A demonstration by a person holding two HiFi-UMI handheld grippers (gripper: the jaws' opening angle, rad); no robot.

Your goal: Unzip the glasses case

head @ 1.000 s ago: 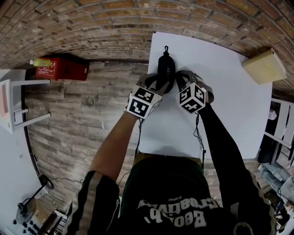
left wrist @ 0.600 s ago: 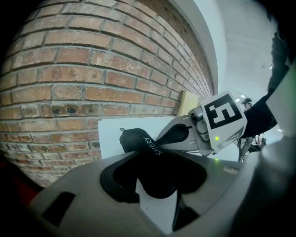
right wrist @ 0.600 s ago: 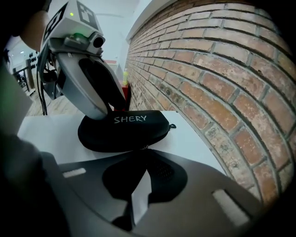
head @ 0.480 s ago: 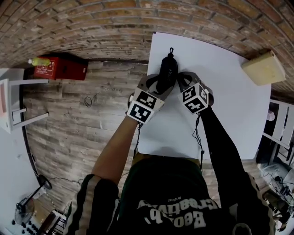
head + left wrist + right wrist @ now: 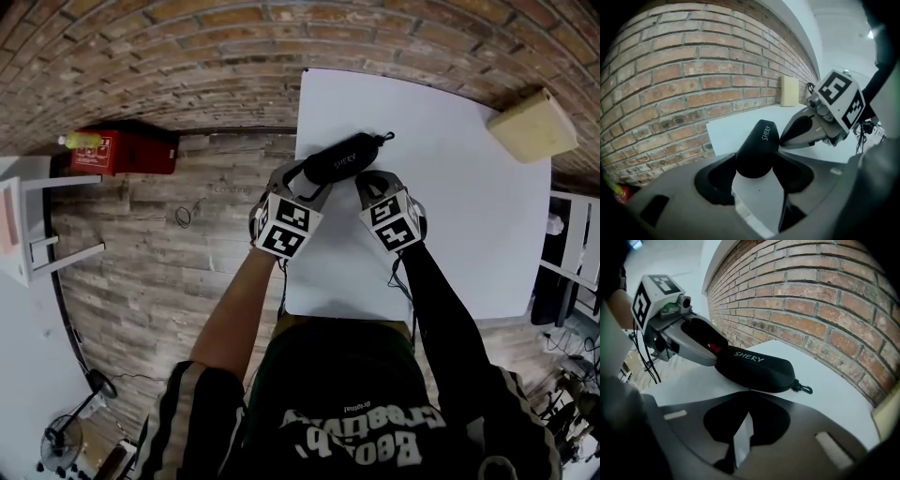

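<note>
A black glasses case point(image 5: 339, 159) marked SHERY lies slantwise on the white table point(image 5: 459, 225), its clip point(image 5: 386, 137) at the far right end. My left gripper point(image 5: 305, 176) straddles the case's left end point(image 5: 759, 145). Its jaws are opening, with the case between them and the pads loose around it. My right gripper point(image 5: 361, 180) is shut, and its tips point(image 5: 746, 393) rest against the near seam of the case point(image 5: 754, 367). Whether they pinch a zip pull I cannot tell. In the right gripper view the left gripper point(image 5: 715, 359) covers the case's left end.
A beige block point(image 5: 530, 127) sits at the table's back right corner. A brick wall point(image 5: 693, 70) runs behind the table. The table's left edge point(image 5: 298, 187) lies just beside my left gripper. A red box point(image 5: 122, 150) stands on the wooden floor.
The case has swung from pointing straight away to lying slantwise, clip end to the right. Both grippers have moved with it, and the left jaws have spread wider.
</note>
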